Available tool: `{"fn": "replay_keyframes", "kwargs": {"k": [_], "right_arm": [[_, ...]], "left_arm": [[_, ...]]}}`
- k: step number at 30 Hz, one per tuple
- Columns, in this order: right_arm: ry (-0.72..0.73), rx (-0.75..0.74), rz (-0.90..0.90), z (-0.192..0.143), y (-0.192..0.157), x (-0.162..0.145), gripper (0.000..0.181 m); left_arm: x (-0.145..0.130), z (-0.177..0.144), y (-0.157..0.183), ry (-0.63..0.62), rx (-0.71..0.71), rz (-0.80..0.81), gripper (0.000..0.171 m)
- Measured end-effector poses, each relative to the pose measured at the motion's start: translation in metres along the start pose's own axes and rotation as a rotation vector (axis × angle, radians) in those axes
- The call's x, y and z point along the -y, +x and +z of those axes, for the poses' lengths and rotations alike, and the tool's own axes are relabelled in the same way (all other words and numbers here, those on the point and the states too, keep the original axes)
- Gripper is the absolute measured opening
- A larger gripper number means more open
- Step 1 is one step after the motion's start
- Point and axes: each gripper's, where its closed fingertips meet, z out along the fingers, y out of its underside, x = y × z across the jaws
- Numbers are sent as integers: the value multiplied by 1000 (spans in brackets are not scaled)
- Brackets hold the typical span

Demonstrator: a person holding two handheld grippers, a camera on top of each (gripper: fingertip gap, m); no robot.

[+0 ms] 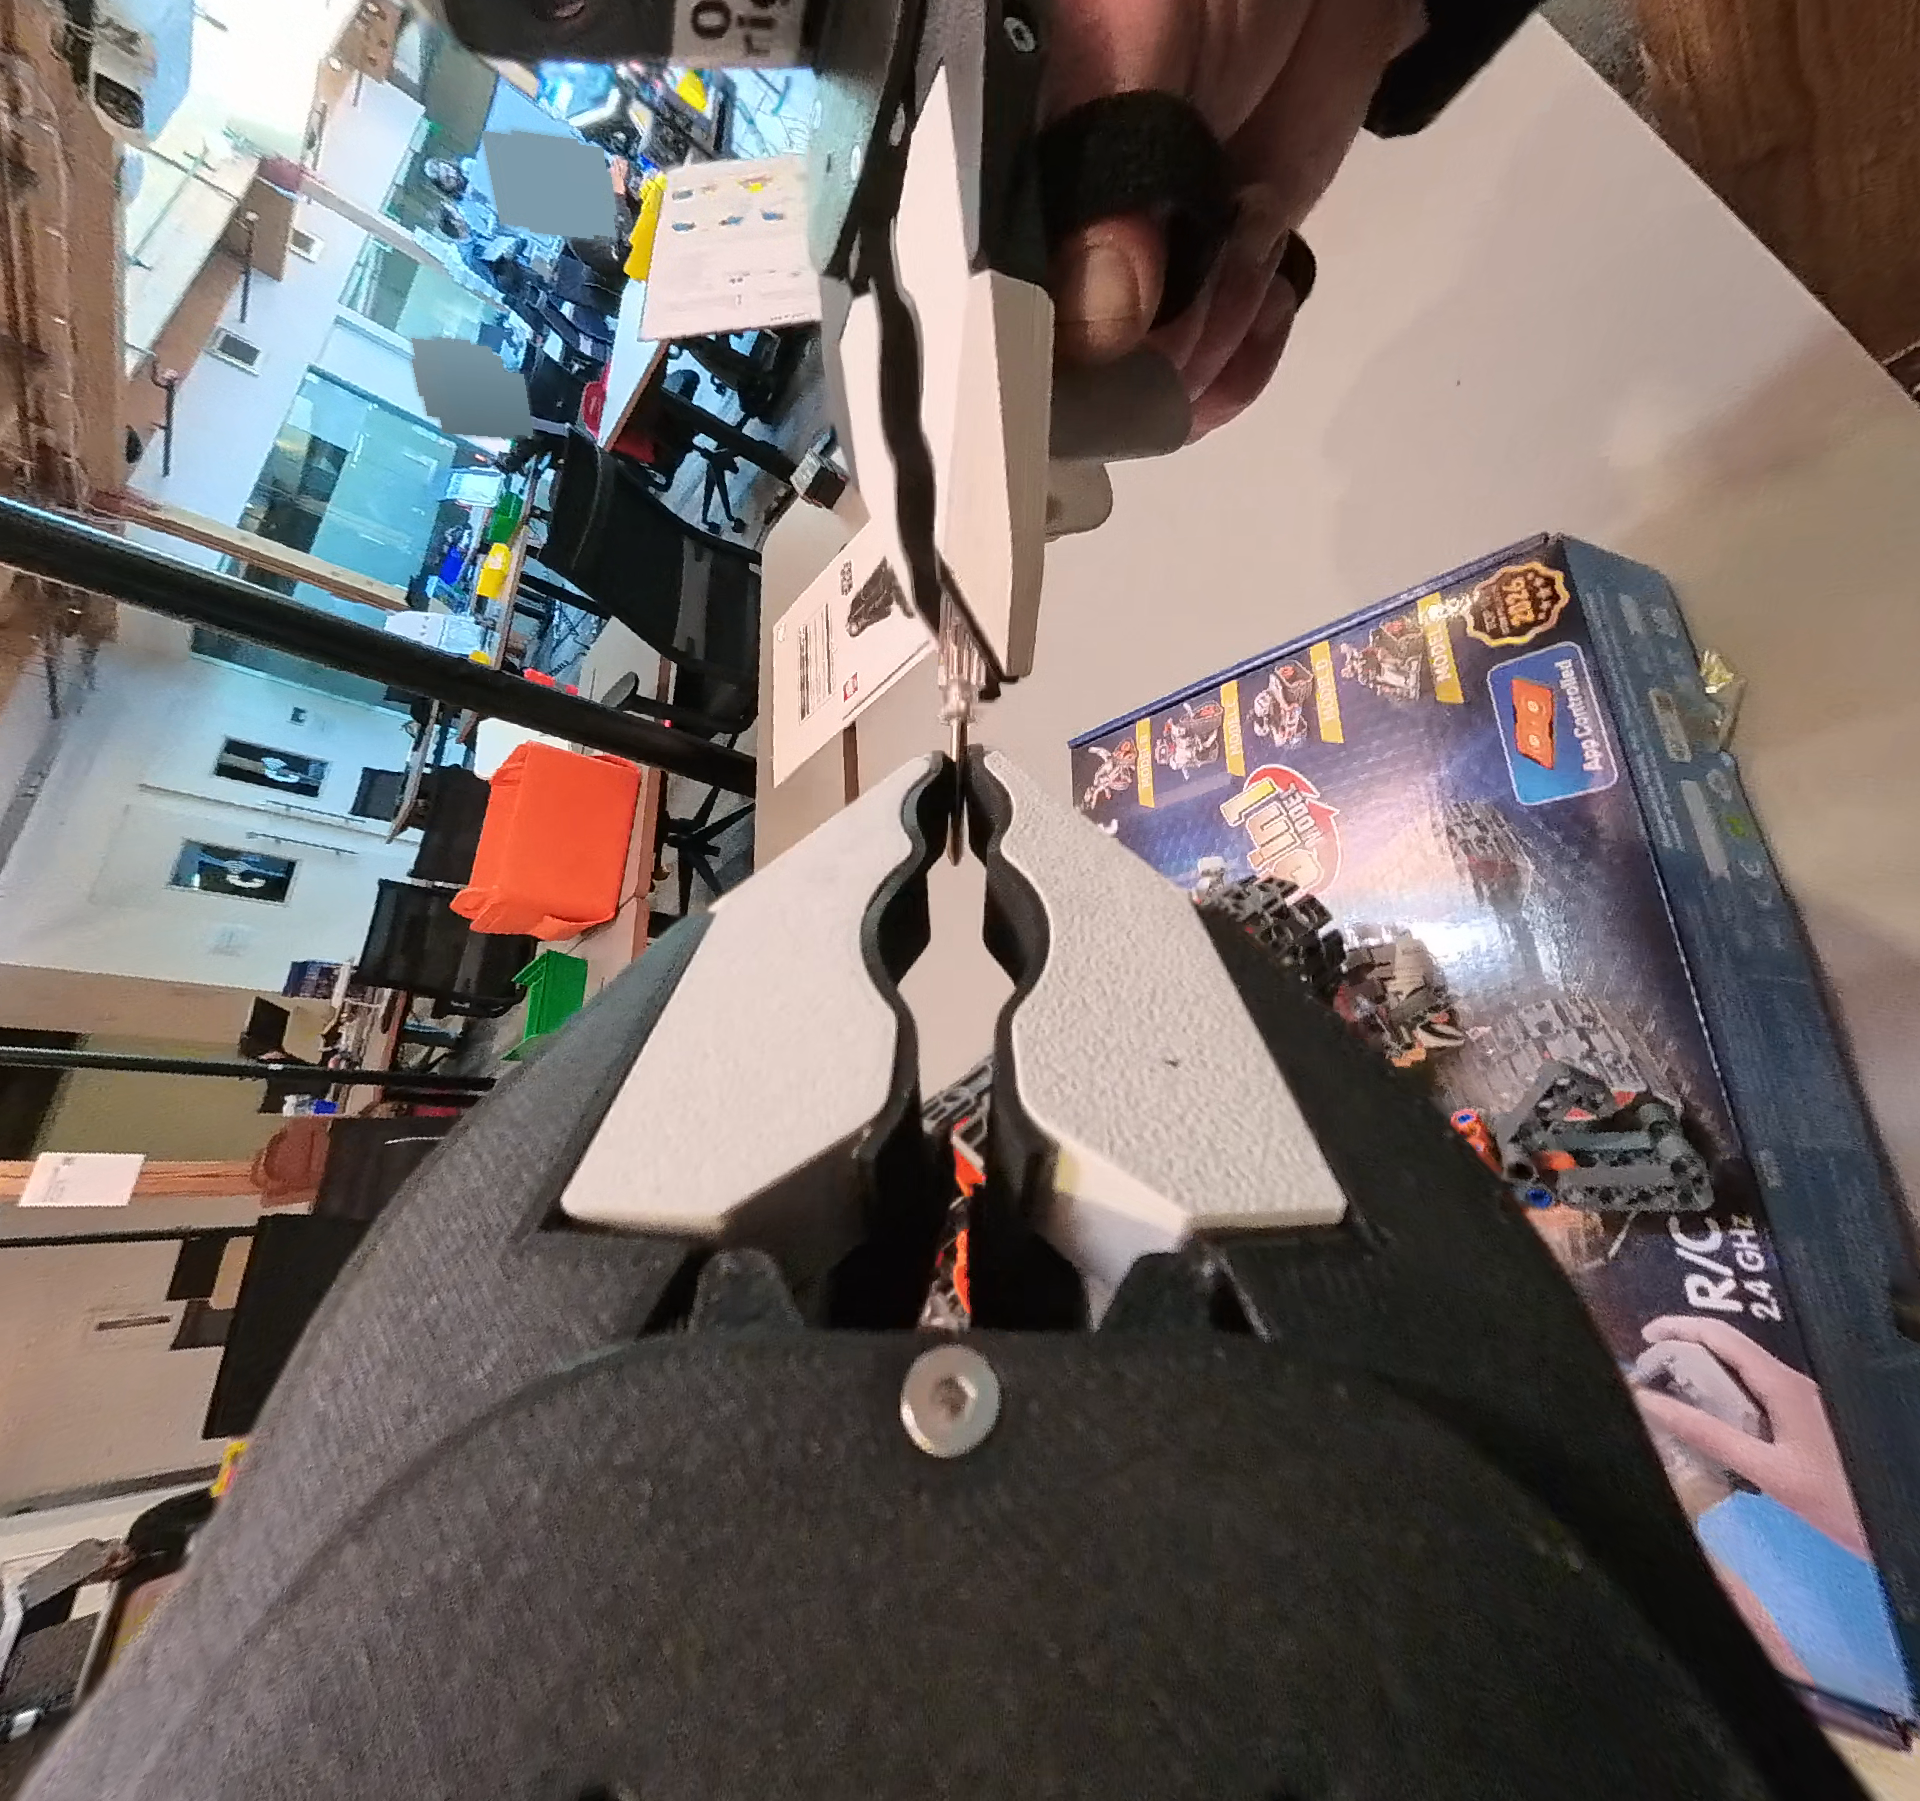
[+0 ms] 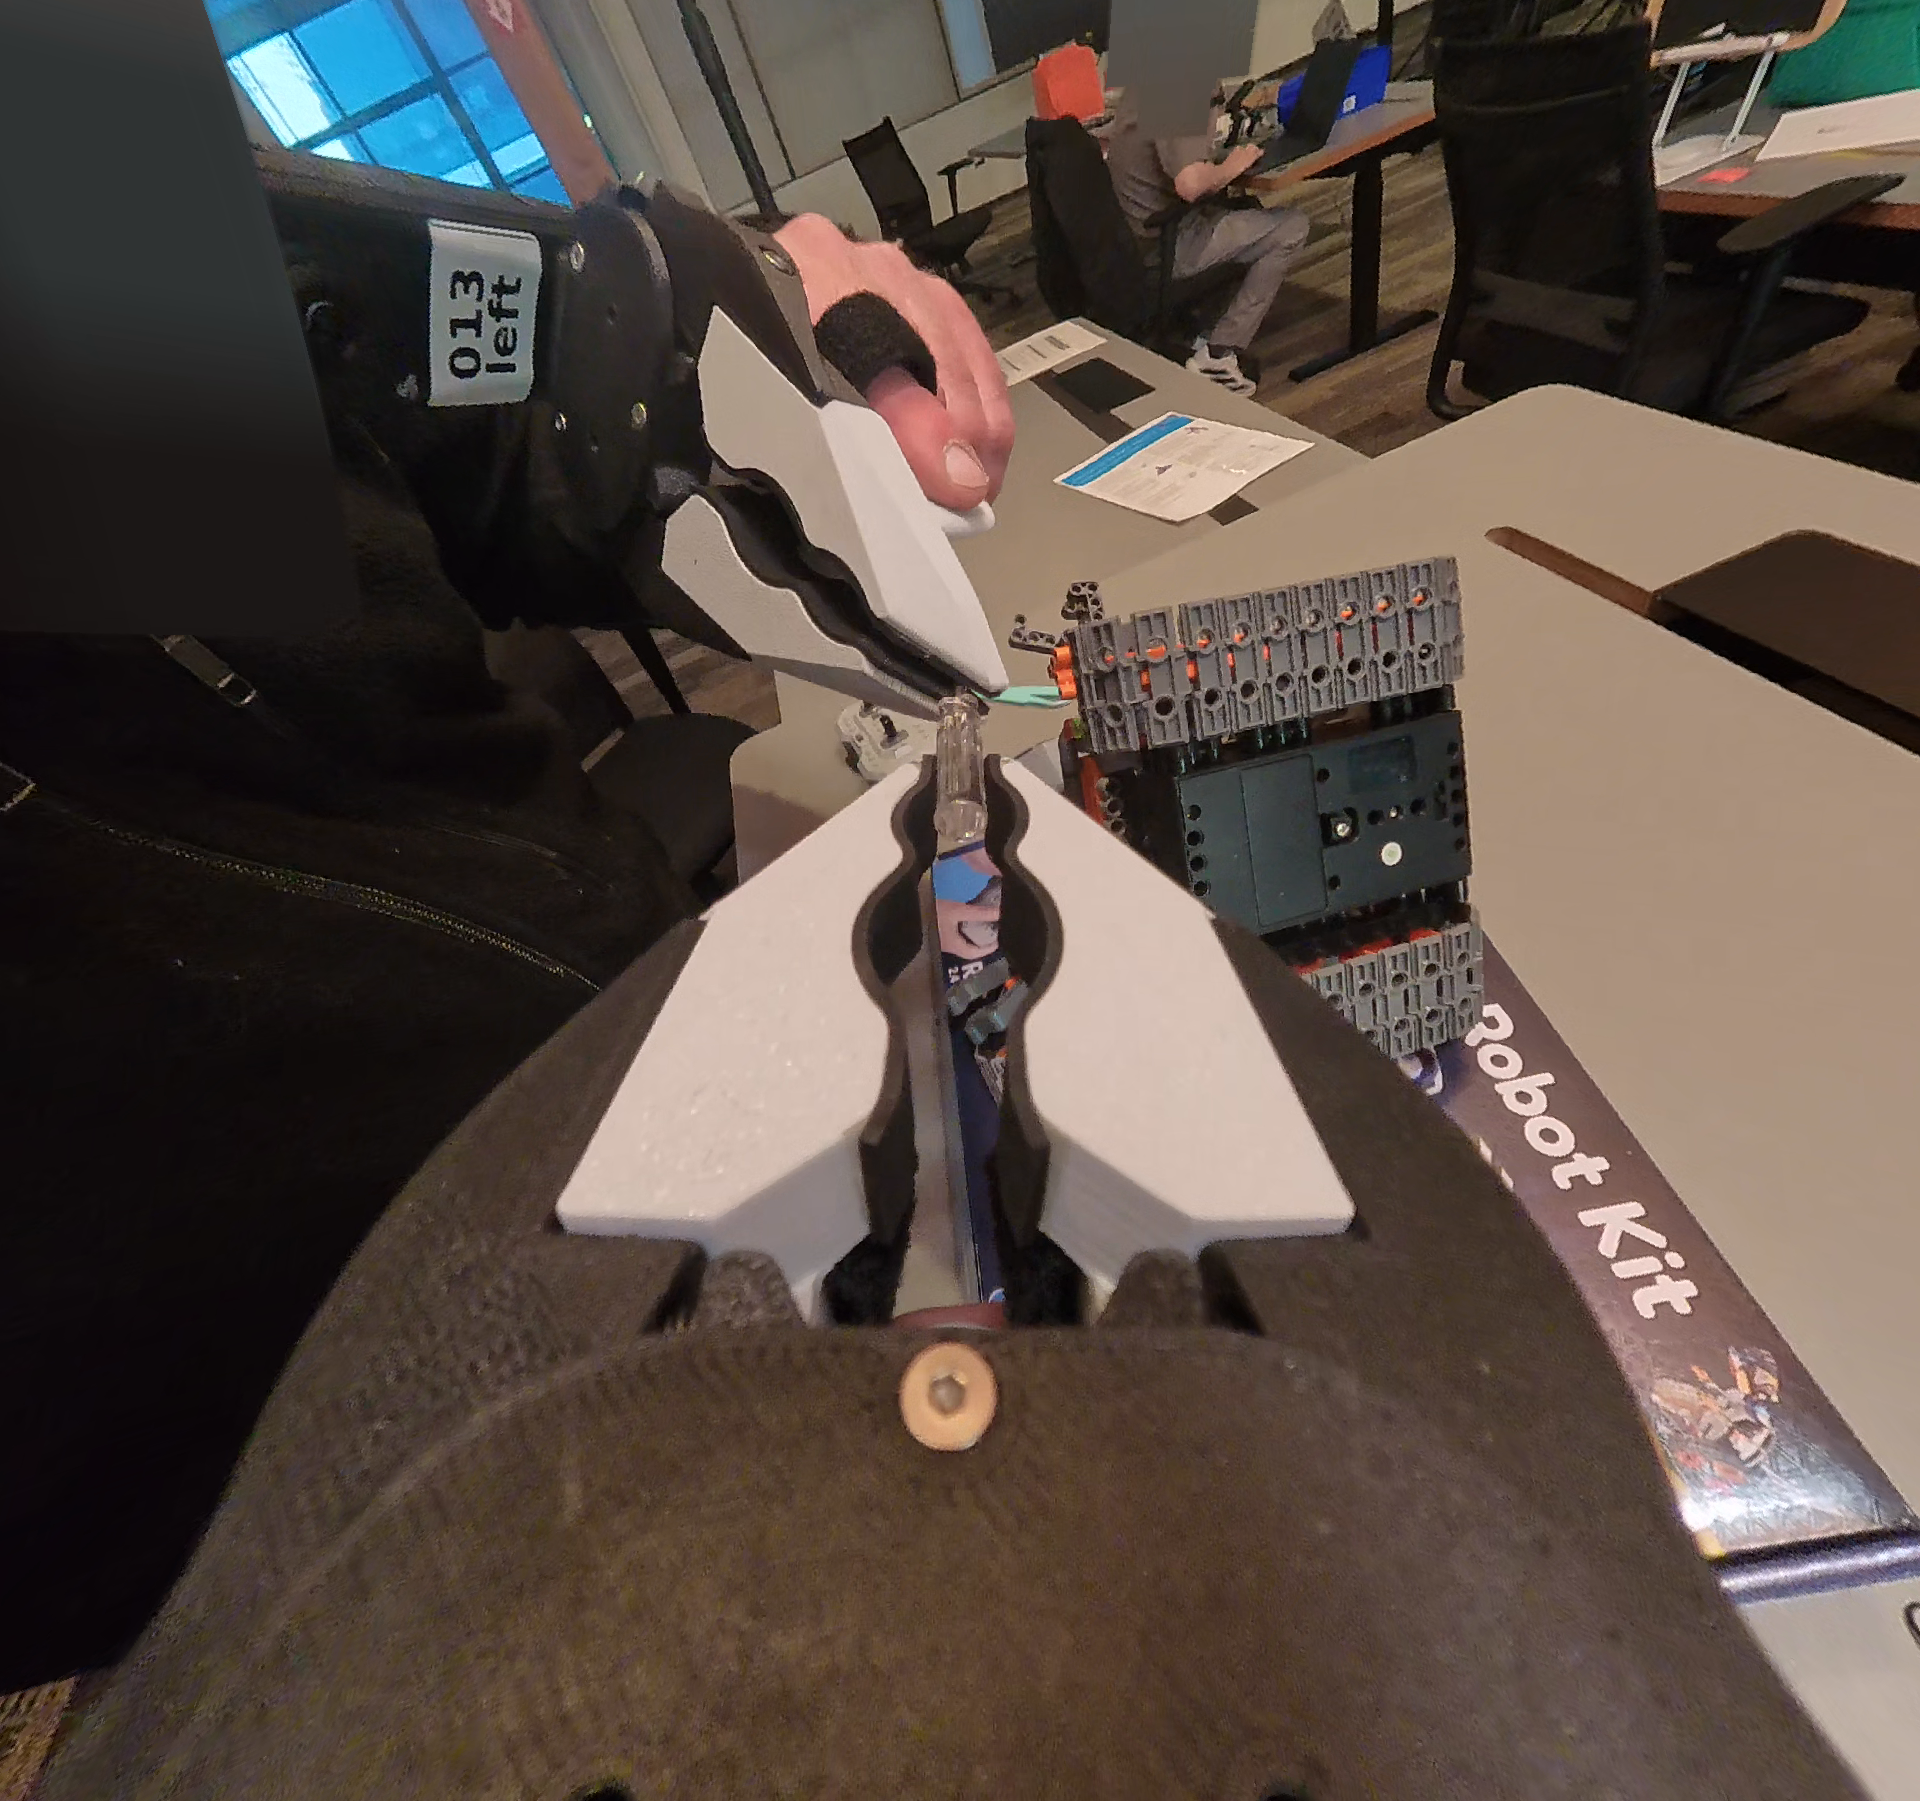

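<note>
My right gripper is shut on the clear handle of a small screwdriver. In the left wrist view the right gripper comes down from above, and the screwdriver points its thin metal shaft into my left gripper. The left gripper is shut on that shaft. In the right wrist view the left gripper reaches in from the upper left and meets the handle's far end. A small teal piece shows just past its tips. A grey, black and orange building-block model stands close on the right.
The model stands on a dark blue kit box, which also shows in the left wrist view, on a pale table. Paper sheets lie farther back. A small white controller lies behind the grippers. A person sits at a far desk. Both grippers' tips are close together, under 4 cm apart.
</note>
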Motion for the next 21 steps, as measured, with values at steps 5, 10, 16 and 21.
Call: {"fn": "replay_keyframes", "kwargs": {"k": [5, 10, 16, 21], "right_arm": [[102, -39, -70, -4, -2, 13, 21], [154, -35, -136, -7, -7, 20, 19], [52, -32, -207, -3, -10, 11, 6], [9, -28, -290, -6, -11, 10, 5]], "left_arm": [[6, 0, -3, 36, 3, -102, 0], [14, 1, -3, 88, -19, -193, 0], [18, 5, 3, 97, -54, -212, 0], [21, 6, 3, 106, -65, -234, 0]]}}
